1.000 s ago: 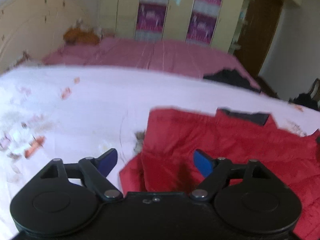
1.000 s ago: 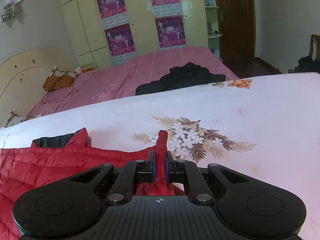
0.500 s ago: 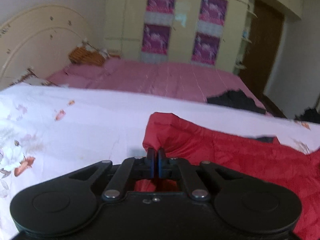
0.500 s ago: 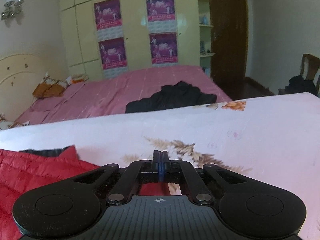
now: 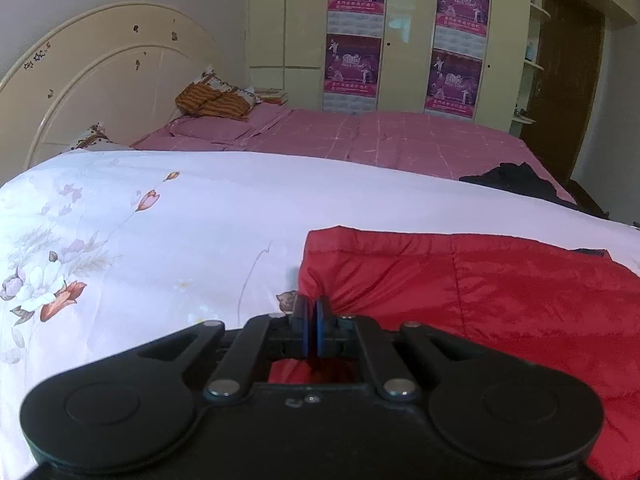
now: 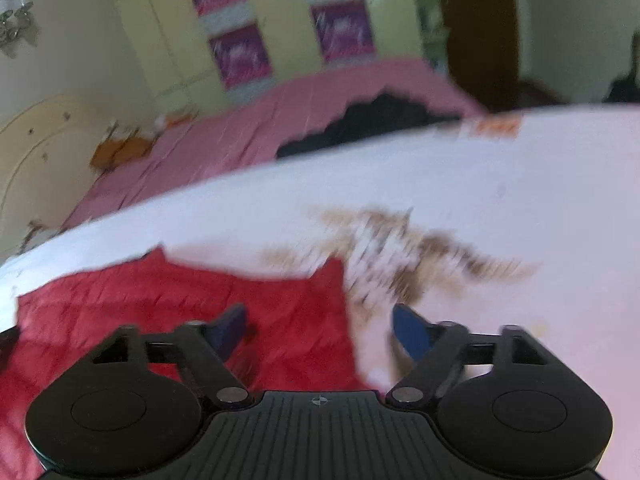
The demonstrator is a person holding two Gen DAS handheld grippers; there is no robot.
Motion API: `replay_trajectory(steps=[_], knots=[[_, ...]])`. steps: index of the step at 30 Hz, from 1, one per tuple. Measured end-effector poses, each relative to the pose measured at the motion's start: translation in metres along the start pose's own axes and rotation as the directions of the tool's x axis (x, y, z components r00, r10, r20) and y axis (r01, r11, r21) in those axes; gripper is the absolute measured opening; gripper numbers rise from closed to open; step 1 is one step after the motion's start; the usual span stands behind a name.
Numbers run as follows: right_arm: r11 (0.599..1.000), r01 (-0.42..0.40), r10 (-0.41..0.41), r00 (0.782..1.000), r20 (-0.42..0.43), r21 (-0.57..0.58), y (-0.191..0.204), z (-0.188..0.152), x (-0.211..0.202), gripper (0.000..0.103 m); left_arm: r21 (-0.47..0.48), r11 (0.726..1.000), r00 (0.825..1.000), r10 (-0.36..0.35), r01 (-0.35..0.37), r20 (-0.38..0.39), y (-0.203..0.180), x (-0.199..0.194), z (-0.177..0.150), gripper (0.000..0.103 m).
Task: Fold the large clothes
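A red quilted jacket point(image 5: 480, 288) lies spread on a white floral bedspread point(image 5: 160, 232). My left gripper point(image 5: 311, 312) is shut on the jacket's near left corner, with red fabric pinched between its blue pads. In the right wrist view, which is blurred by motion, the jacket point(image 6: 180, 308) lies at the lower left. My right gripper point(image 6: 320, 330) is open and empty, straddling the jacket's right edge.
A second bed with a pink cover point(image 5: 400, 140) stands behind, with a black garment point(image 5: 516, 178) on its near right edge and an orange pillow point(image 5: 212, 102) by the cream headboard point(image 5: 100, 80). Cupboards with purple posters point(image 5: 352, 28) line the back wall.
My left gripper closed on the jacket's left corner and holds it. My right gripper, which was shut on the jacket's right edge, has opened and let it go; the edge now lies flat.
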State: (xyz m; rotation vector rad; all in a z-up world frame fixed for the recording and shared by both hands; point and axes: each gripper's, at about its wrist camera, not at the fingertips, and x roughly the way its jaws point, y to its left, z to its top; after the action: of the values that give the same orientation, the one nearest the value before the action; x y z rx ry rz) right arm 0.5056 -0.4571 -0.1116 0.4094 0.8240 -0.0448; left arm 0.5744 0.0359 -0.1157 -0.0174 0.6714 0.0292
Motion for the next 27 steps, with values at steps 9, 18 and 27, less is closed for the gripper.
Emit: replay_trajectory(steps=[9,18,27], knots=[[0.992,0.096,-0.084,0.987,0.139,-0.079,0.02,0.0,-0.004,0.006,-0.025,1.0,1.0,0.012,-0.012,0.009,-0.003,0.005,0.007,0.004],[0.965,0.234,-0.217,0.965,0.147,-0.116,0.023,-0.009,-0.001,0.035,-0.03,1.0,1.0,-0.006,0.005,-0.02,0.002,0.004,0.007,0.04],[0.976,0.073,-0.026,0.974,0.225,-0.206,0.093,-0.019,-0.036,0.053,0.076,0.988,0.989,-0.141,0.137,0.051,-0.037,-0.049,0.011,0.06]])
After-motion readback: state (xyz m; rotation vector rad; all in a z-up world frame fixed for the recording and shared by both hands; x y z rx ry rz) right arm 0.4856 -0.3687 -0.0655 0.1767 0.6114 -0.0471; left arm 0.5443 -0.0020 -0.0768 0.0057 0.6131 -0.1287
